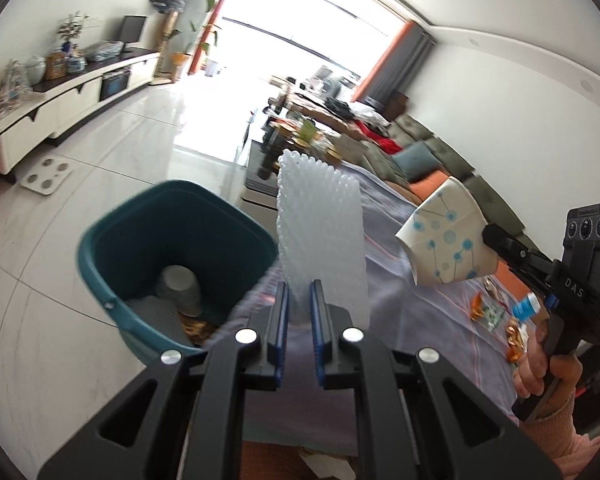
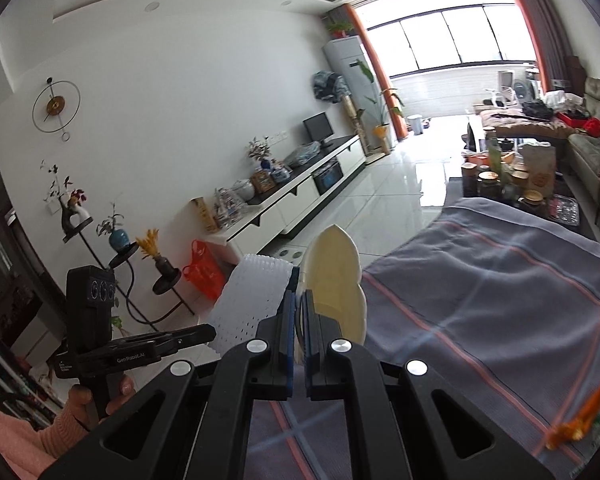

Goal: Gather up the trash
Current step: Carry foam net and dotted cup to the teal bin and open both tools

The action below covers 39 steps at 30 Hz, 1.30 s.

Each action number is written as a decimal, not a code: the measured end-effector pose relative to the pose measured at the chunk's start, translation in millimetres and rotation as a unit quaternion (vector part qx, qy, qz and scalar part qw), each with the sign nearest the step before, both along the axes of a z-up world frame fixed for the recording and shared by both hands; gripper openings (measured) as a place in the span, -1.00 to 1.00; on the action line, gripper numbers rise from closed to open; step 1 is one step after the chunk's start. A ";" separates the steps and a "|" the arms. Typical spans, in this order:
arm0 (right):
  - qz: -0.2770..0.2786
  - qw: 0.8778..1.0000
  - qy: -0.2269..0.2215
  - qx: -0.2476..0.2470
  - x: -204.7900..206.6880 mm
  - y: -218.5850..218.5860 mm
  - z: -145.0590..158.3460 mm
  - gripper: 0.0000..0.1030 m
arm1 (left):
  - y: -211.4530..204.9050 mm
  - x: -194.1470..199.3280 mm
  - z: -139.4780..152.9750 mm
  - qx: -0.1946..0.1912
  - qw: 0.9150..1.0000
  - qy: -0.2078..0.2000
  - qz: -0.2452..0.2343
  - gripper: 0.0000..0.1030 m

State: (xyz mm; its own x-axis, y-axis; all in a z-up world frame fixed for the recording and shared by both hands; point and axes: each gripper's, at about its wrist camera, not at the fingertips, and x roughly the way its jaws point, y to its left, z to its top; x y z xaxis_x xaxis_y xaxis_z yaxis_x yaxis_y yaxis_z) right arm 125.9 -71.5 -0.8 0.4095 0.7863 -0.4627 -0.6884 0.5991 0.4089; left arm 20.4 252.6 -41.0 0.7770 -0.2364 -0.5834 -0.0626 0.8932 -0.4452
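My left gripper [image 1: 298,316] is pinching a white foam net [image 1: 320,232], holding it upright beside the teal bin [image 1: 140,216]. My right gripper [image 2: 299,320] is squeezing a crushed paper cup [image 2: 334,280] above the desk [image 2: 480,280], fingers [image 2: 287,320] pressed on its rim.

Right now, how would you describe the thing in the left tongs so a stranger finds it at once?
Find the teal bin on the floor beside the cloth-covered table. Just right of its rim, the left tongs hold a white foam net sleeve upright. Unlike the blue-dotted paper cup nearby, it is plain and mesh-textured.
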 end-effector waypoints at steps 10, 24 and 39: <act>0.044 0.999 0.022 -0.014 18.7 75.1 -12.2 -0.92 | 43.8 1.6 -4.6 0.011 0.998 0.013 0.066 -0.77; 0.063 0.994 0.071 -0.059 43.6 145.8 -52.9 -0.92 | 72.2 24.4 -51.5 0.015 0.991 0.077 0.105 -0.77; 0.055 0.985 0.121 -0.110 61.7 161.2 -85.6 -0.80 | 77.8 63.1 -90.6 -0.010 0.987 0.125 0.100 -0.63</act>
State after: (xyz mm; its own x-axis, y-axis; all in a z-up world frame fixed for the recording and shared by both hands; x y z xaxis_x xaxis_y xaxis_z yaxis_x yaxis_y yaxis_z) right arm 187.6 89.7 -86.4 0.1846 0.6894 -0.7005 -0.6519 0.6193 0.4377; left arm 83.6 330.4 -131.6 0.6413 -0.1058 -0.7599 -0.3475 0.8430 -0.4107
